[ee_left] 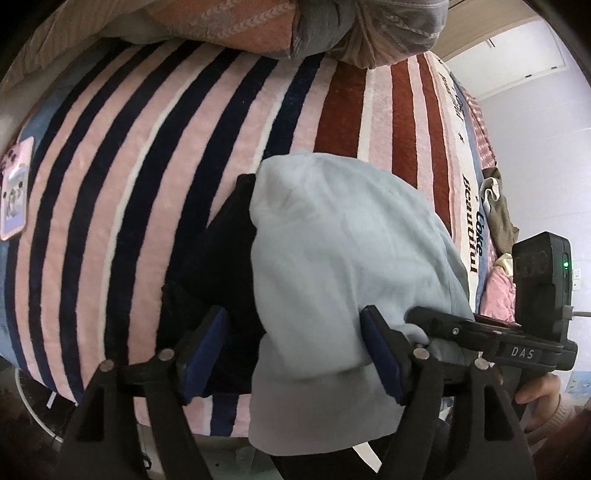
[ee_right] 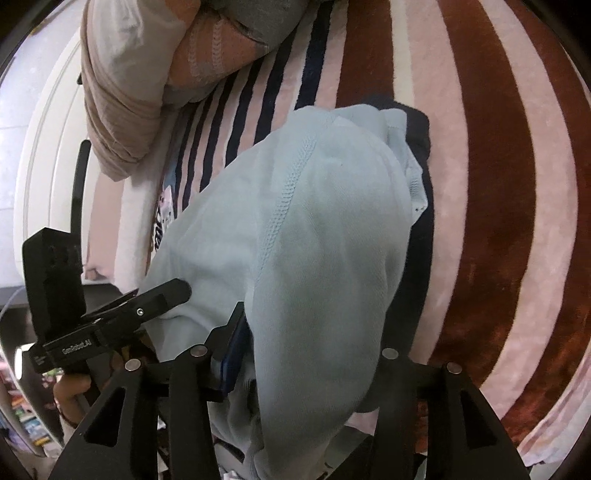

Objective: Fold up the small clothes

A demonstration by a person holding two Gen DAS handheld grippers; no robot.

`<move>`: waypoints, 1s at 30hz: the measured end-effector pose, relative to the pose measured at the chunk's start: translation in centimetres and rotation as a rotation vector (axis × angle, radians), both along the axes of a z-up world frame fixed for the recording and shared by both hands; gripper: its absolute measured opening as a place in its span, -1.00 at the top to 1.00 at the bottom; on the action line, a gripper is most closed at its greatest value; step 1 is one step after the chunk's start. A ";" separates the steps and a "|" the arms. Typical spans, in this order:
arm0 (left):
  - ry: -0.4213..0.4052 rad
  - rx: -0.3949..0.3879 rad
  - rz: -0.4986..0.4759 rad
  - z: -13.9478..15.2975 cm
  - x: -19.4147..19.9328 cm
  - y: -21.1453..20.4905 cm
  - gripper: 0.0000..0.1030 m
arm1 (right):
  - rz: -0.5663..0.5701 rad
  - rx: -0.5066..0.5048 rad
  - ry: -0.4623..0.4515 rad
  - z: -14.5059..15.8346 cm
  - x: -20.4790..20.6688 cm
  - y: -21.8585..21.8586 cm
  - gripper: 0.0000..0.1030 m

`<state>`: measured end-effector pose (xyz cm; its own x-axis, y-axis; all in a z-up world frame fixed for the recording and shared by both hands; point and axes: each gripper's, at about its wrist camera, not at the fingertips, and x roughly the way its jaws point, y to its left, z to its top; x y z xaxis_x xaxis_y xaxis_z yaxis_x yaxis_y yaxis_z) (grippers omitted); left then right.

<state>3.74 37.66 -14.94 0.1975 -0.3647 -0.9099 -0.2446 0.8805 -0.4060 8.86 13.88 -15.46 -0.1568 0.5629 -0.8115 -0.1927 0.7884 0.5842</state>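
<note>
A light blue garment (ee_left: 332, 258) lies bunched on the striped blanket (ee_left: 147, 166), partly over a black garment (ee_left: 221, 266). My left gripper (ee_left: 295, 354) stands open, its blue pads either side of the blue cloth's near edge, which hangs between them. The right gripper (ee_left: 436, 321) comes in from the right with its tips against the blue cloth. In the right wrist view the blue garment (ee_right: 314, 240) drapes over my right gripper (ee_right: 306, 354) and hides its right finger; the left gripper (ee_right: 173, 291) touches the cloth from the left. The black garment (ee_right: 421, 177) shows beneath.
A rolled pile of bedding (ee_left: 332, 26) lies at the far end of the bed, also in the right wrist view (ee_right: 147, 74). A phone in a pink case (ee_left: 14, 192) lies at the left. Clothes (ee_left: 498, 214) are heaped beyond the bed's right edge.
</note>
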 end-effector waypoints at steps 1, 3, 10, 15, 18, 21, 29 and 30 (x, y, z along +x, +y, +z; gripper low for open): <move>-0.003 0.011 0.001 0.2 0.0 -0.2 -0.46 | -0.001 -0.002 -0.006 0.1 0.0 0.0 0.13; -0.013 0.030 0.001 0.6 -0.1 -0.5 -0.48 | 0.001 -0.009 -0.029 0.6 0.1 -0.2 0.11; -0.060 0.085 0.011 2.6 -0.5 -1.9 -0.58 | 0.018 -0.028 -0.097 2.1 0.1 -1.4 0.06; -0.107 0.124 0.045 4.8 -0.8 -2.3 -0.58 | -0.007 -0.024 -0.125 3.5 -0.1 -3.1 0.05; -0.143 0.163 0.078 6.6 -1.1 -2.4 -0.58 | -0.027 -0.013 -0.132 4.0 -0.2 -4.4 0.05; -0.194 0.202 0.095 8.5 -1.2 -3.0 -0.58 | -0.026 -0.010 -0.155 4.5 -0.6 -5.3 0.05; -0.352 0.280 0.093 12.9 -1.6 -8.4 -0.58 | -0.016 -0.014 -0.293 7.8 -2.1 -9.8 0.05; -0.377 0.294 0.092 13.6 -1.8 -9.7 -0.58 | -0.015 -0.017 -0.314 8.3 -2.3 -10.5 0.05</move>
